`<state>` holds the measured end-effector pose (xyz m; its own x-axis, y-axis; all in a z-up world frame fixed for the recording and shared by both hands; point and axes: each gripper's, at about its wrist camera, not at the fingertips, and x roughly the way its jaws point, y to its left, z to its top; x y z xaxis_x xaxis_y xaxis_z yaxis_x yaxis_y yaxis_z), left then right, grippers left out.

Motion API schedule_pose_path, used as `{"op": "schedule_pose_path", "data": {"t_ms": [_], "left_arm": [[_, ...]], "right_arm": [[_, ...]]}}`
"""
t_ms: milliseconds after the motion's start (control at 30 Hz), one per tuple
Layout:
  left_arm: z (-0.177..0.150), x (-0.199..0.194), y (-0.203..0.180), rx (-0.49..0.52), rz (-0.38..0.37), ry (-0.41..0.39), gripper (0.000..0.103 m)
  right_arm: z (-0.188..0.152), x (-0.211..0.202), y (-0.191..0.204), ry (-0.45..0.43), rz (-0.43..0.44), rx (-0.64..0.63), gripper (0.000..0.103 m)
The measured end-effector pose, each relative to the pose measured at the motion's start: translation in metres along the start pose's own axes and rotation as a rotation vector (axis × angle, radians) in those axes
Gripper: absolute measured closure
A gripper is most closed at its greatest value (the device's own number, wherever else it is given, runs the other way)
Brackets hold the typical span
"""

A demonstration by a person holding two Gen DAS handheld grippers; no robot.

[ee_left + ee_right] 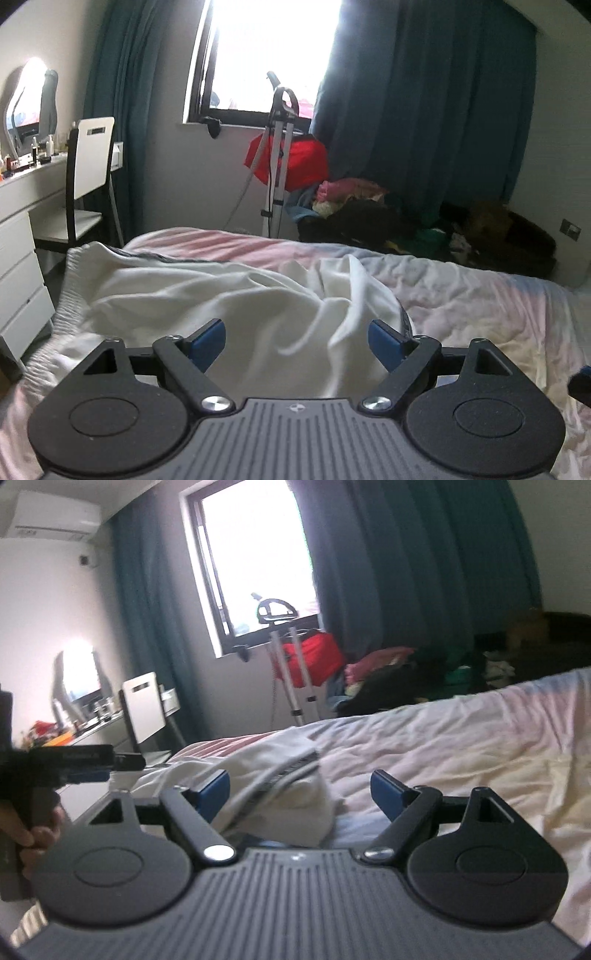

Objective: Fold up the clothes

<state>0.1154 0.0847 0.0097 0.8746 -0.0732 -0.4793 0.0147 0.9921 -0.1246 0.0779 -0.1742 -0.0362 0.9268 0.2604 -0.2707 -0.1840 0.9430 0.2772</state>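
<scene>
A white garment [207, 291] with ribbed cuffs lies crumpled on the pale pink bed sheet [480, 306]. My left gripper [297, 341] hovers over its near folds, jaws wide open, nothing pinched between the blue pads [207, 341]. In the right wrist view the same white garment [273, 775] lies bunched ahead and to the left. My right gripper [301, 797] stands open above the garment's edge and the bed sheet [461, 746], pads apart from the cloth. The left gripper [74, 762] shows at the left edge, held by a hand [37, 834].
A white chair [92, 162] and a white dresser [22, 236] with a mirror stand to the left. A garment steamer stand [279, 155] with a red item [295, 162] is under the window. A pile of clothes [388, 214] lies beyond the bed, below dark curtains.
</scene>
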Motion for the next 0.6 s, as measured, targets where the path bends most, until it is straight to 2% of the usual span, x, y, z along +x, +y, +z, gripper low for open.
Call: {"op": "schedule_pose_path", "data": {"t_ms": [167,333,433,600], "left_arm": [[0.002,0.043,-0.019,0.015,0.002,-0.007,0.016],[0.016,0.093,-0.049,0.028,-0.042,-0.024,0.014],[0.026,0.128,-0.071,0.042,-0.056,-0.022,0.014],[0.036,0.185,-0.106,0.068,-0.023,0.025,0.014]], "right_arm": [[-0.013,0.006,-0.017,0.002,-0.027,0.021,0.018],[-0.015,0.004,-0.046,0.028,-0.066,0.087,0.018],[-0.015,0.012,-0.062,0.046,-0.130,0.106,0.018],[-0.018,0.027,-0.093,0.081,-0.175,0.204,0.018]]}}
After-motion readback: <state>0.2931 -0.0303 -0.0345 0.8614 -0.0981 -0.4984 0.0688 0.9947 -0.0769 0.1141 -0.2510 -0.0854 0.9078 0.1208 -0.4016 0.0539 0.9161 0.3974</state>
